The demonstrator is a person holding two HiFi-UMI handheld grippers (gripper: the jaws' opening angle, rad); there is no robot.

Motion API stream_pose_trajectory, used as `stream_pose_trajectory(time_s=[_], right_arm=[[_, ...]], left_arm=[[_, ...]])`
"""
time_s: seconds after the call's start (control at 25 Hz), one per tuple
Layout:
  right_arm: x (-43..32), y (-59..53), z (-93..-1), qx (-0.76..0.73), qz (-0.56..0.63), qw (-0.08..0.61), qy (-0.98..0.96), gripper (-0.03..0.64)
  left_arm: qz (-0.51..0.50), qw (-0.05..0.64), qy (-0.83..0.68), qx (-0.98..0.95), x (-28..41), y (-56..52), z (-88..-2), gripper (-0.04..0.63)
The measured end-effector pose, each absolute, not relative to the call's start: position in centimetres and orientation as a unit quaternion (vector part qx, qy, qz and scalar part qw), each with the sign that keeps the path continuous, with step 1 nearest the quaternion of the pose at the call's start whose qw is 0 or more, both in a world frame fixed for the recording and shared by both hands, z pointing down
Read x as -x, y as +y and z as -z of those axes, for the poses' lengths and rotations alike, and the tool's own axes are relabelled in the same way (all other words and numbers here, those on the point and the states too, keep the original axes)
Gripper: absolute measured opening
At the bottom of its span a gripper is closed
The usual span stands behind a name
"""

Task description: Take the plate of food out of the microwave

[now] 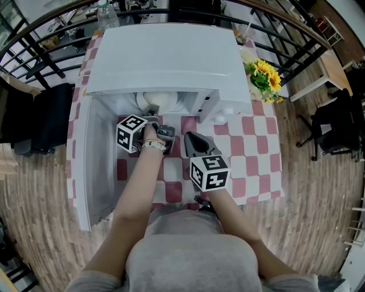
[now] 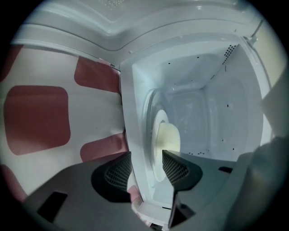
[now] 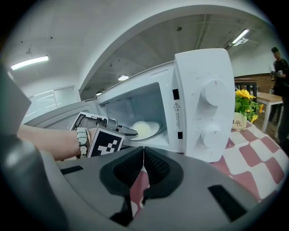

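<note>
plate of food [image 3: 146, 129] inside microwave [image 1: 165, 57], left claw [image 2: 146, 154] open near it; right claw [image 3: 143, 151] closed

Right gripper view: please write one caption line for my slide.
Left gripper reaches for the plate of food in the open microwave; right gripper is shut.

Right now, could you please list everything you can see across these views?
microwave: one, white, on the tablecloth, its door swung open
plate: one, white, inside the microwave
food: one mound, pale, on the plate
tablecloth: one, red and white checks, under the microwave
sunflowers: one bunch, yellow, in the pot
pot: one, white, beside the microwave's dial side
bottle: one, clear, behind the microwave
bystander: one, dark clothes, far background
left gripper: one, grey, jaws open at the microwave's mouth
right gripper: one, grey, jaws shut, empty, in front of the microwave
</note>
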State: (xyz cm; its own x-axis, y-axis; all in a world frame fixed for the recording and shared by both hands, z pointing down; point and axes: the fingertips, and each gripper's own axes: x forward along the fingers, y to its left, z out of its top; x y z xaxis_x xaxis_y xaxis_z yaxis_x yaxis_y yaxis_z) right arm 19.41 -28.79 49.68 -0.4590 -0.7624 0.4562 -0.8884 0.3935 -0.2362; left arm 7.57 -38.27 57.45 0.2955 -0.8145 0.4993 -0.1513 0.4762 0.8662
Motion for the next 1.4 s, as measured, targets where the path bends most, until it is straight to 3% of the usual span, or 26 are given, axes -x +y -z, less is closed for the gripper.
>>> stream_pose_trajectory(time_s=[0.08,0.64,1.4], right_arm=[[-19.4,-28.8,-49.7,-0.502,-0.227,0.138,-0.823,0.026],[-19.4,-28.3,-49.5,-0.504,-0.224,0.137,-0.823,0.026],[-19.8,-28.6,-46.6,-0.506,-0.195,0.106,-0.833,0.026]], left_arm=[[0.235,0.672,-0.546,-0.442,-7.6,-38.3,-57.6,0.150],[0.256,0.673,-0.525,-0.454,-7.4,-37.8,-56.0,0.031],[0.305,0.648,-0.478,-0.509,-7.9,-36.3,-54.0,0.014]])
